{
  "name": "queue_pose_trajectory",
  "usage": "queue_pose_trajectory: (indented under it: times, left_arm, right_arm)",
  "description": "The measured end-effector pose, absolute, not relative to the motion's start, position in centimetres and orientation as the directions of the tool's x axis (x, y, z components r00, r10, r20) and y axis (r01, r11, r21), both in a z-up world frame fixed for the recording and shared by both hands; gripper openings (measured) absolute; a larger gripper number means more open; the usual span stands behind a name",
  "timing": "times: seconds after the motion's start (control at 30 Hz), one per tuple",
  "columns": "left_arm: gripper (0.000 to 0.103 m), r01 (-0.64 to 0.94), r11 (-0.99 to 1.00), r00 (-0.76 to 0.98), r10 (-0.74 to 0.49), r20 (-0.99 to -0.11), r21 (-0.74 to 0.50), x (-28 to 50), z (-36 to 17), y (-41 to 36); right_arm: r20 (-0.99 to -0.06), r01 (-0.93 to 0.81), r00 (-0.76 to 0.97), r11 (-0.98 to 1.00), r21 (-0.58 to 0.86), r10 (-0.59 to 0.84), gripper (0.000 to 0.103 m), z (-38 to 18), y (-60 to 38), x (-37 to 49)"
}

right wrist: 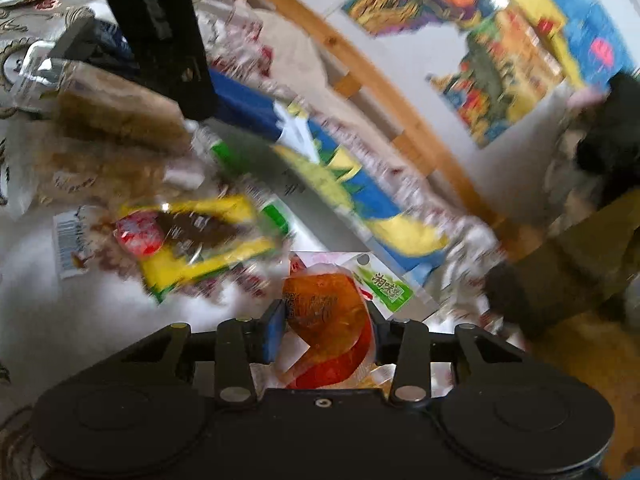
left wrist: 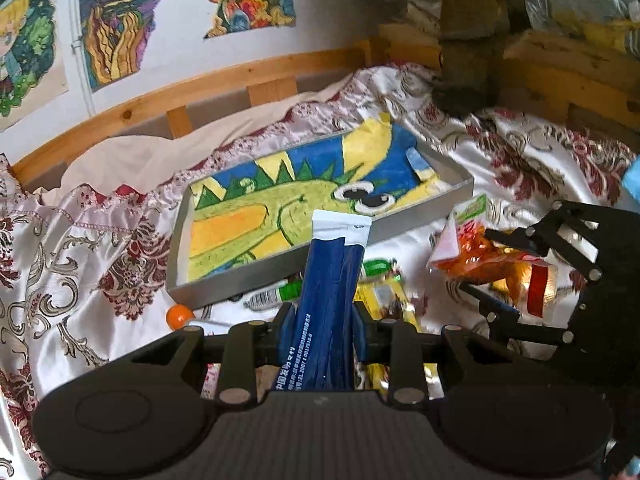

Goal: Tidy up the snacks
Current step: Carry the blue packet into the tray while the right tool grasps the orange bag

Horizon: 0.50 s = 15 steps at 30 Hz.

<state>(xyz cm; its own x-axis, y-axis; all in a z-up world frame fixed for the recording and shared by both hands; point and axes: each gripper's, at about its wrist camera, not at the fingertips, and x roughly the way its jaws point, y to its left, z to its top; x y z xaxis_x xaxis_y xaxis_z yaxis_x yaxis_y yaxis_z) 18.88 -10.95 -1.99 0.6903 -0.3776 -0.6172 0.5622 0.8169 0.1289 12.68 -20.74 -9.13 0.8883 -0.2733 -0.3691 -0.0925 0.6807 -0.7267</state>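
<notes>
Two light, crinkly packets pinched mid-body: blue sachet [left wrist: 328, 304] in left gripper [left wrist: 322, 322], orange pouch [right wrist: 326, 320] in right gripper [right wrist: 326, 330].

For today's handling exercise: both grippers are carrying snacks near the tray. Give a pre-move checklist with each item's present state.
1. Left gripper shut on blue packet: ok.
2. Right gripper shut on orange packet: ok.
3. Tray in left view: ok.
4. Tray floor free of snacks: ok.
5. Right view sharp enough to aim: not ok, blurred.
6. Grippers clear of each other: cannot tell.
</notes>
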Motion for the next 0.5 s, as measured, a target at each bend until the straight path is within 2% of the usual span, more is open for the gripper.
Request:
queue_pose_trajectory:
  times: [0.1, 0.3, 0.5]
  left_arm:
    - [0.033, 0.538, 0.837, 0.696, -0.38, -0.609, 0.094, 20.0, -0.9, -11.3]
    - [0.033, 0.502, 0.863, 0.698, -0.446, -0.561, -0.061, 23.5, 1.2, -12.2]
    - [0.033, 0.479, 0.855, 0.649, -0.498, -0.576, -0.199, 29.5, 1.1, -15.5]
  right_arm:
    - [-0.302, -0.033, 0.914, 0.692, -0.721, -0.272, 0.042, -7.9, -21.2, 13.0]
    - [-0.186, 0.103, 0.941, 0.765, -0.636, -0.281, 0.043, -4.8, -24.1, 15.4]
    - [-0.233, 0.127, 0.927, 0.828, -0.546, -0.296, 0.043, -4.2, -27.3, 19.3]
